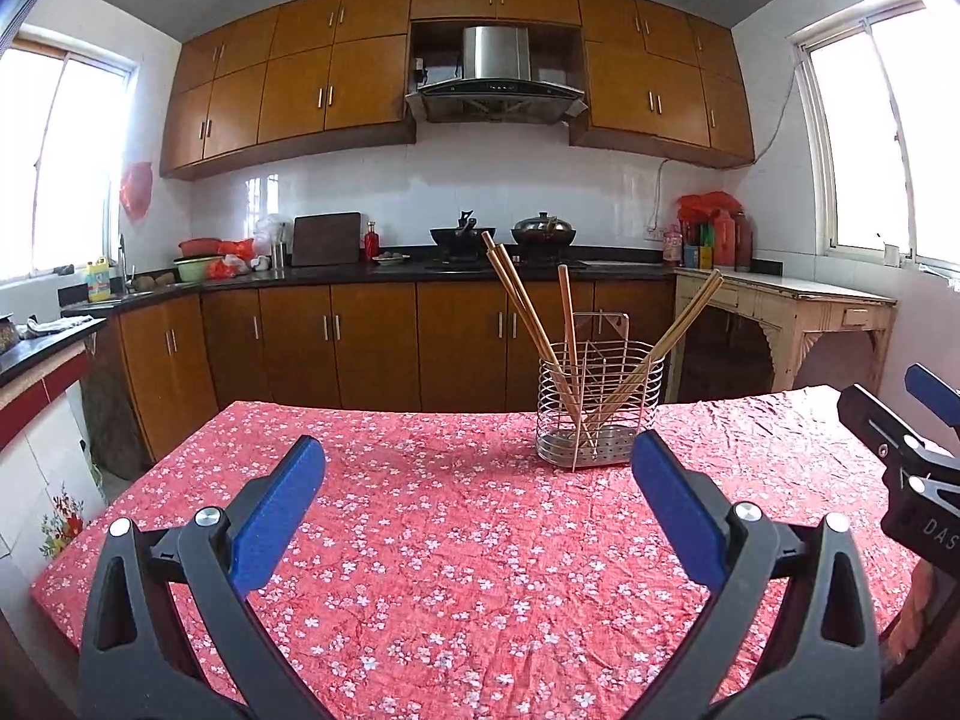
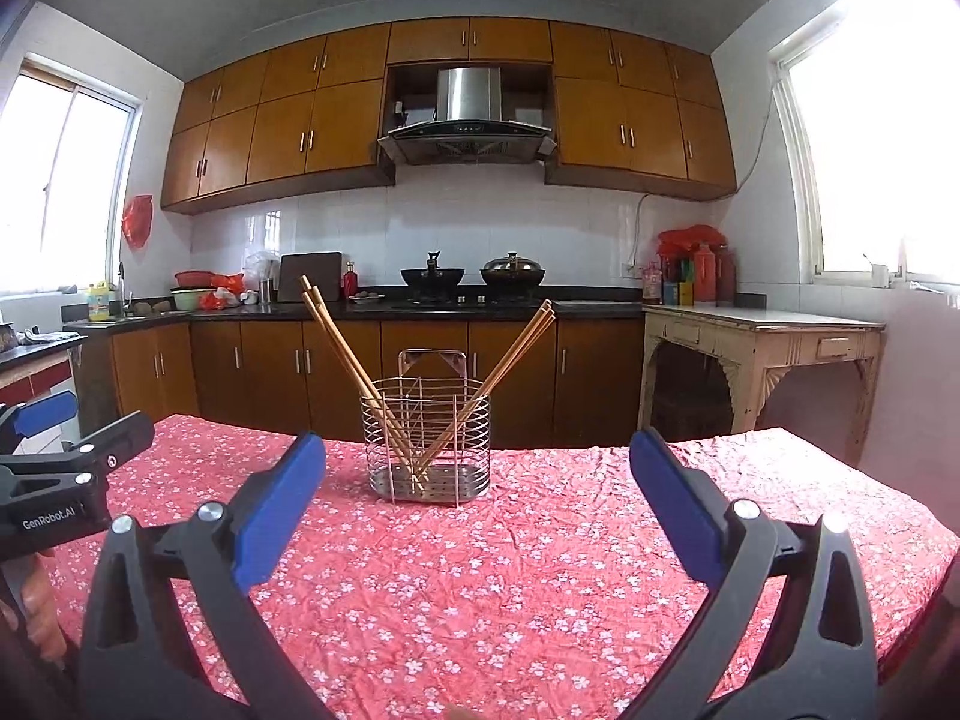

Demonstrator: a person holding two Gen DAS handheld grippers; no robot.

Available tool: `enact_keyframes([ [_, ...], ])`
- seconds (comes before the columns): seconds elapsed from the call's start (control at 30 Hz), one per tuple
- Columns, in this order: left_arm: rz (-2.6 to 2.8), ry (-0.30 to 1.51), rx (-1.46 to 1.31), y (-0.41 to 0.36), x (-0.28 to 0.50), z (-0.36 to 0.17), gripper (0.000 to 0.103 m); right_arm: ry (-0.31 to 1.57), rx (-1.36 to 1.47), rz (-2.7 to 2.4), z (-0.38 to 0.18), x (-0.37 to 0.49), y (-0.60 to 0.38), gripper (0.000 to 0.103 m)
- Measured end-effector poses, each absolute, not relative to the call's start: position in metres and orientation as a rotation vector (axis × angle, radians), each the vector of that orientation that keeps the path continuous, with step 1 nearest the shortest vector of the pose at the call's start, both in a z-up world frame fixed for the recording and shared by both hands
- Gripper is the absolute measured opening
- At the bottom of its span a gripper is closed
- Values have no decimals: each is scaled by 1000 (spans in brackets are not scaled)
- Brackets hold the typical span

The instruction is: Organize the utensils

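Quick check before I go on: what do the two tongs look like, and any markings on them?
Both match: the left tongs and right tongs have black, triangular cut-out arms with silver round bolts, each tipped with flat blue pads. From the right wrist view, the left body reads "GenRobot.AI" in white; from the left wrist view, the right body shows partial white letters "DAS". No cables or sleeves visible.

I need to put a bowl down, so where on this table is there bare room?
Nearly all the floral tablecloth is bare: the whole stretch between both open grippers, left gripper and right gripper, and the wire caddy. Only the far middle is taken, by that caddy with chopsticks fanning out.
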State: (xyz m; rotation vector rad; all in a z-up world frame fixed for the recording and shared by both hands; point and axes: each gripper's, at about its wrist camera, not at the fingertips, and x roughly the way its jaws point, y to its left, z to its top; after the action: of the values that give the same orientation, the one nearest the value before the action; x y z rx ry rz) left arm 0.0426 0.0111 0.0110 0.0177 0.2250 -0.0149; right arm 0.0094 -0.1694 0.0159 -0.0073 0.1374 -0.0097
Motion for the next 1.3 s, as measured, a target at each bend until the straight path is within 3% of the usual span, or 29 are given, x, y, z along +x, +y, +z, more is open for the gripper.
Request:
enact_keyframes([
  [1.3,-14,242,7,8,43,10,101,141,2,-6,17,11,-171,99],
])
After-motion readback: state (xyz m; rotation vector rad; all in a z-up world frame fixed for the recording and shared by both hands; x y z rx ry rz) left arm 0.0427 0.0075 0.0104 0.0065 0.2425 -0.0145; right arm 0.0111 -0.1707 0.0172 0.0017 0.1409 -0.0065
